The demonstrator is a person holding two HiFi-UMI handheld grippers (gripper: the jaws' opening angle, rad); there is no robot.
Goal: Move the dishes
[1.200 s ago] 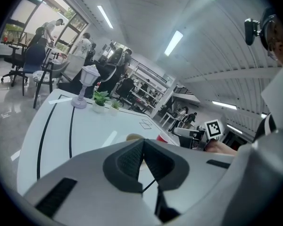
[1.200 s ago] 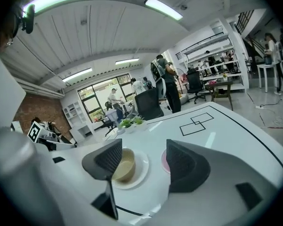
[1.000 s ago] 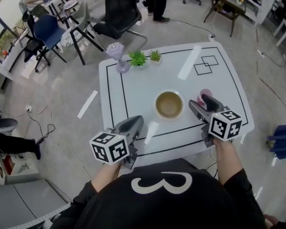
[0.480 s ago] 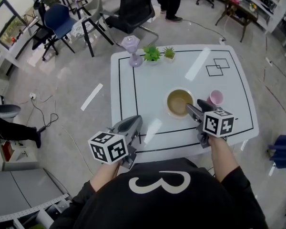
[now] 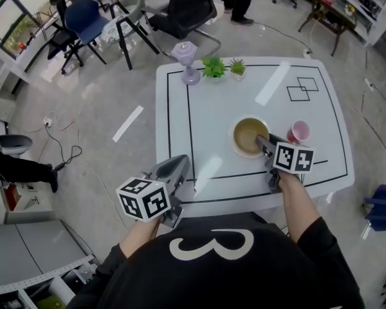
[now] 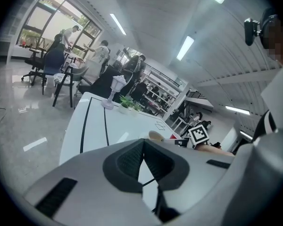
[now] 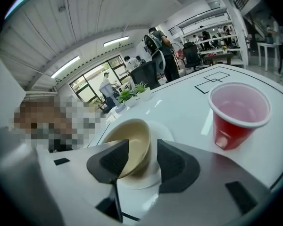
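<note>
The bowl (image 7: 127,133) is sitting on a plate (image 7: 164,127) right at the right gripper (image 7: 142,146), with its near wall between the jaws. They've just been closing but aren't pinching yet: one pad's inside, one's outside with a gap. I'd be sinking deeper over the rim before squeezing, so it isn't tipping. The cup (image 7: 238,114) is standing just right of it, so mind that. The left gripper (image 6: 144,142) is hanging clenched and empty over the table (image 6: 92,126) edge.

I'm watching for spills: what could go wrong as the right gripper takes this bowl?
The right gripper, its jaws just closing, straddles the tan bowl at one side of its rim; lifted so, the bowl may tilt or slip. The white saucer beneath might shift. The red cup stands close and could be knocked.
</note>
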